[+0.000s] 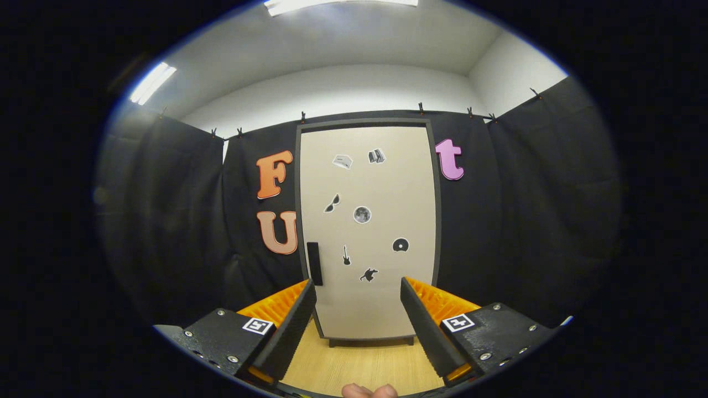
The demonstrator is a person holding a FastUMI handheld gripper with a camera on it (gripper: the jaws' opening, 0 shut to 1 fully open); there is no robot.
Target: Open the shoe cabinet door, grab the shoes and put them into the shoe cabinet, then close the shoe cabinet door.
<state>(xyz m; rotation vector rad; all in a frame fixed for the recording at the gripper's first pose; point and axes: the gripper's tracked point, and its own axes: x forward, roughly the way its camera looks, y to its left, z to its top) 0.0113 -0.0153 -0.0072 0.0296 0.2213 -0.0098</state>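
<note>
Tool [358, 309] open, cabinet door [368, 232] apparently closed beyond

Black cloth wall [514, 221] hung by clips [421, 106], white ceiling with light strips [152, 83], wooden floor [359, 367].

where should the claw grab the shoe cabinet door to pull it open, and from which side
Grip the black vertical handle on the left edge of the shoe cabinet door. It is a narrow upright bar, so come straight at it from the front, one finger on each side of it. The claw is open and short of the door, with the handle just above its left finger, so it probably needs to shift left first.
</note>
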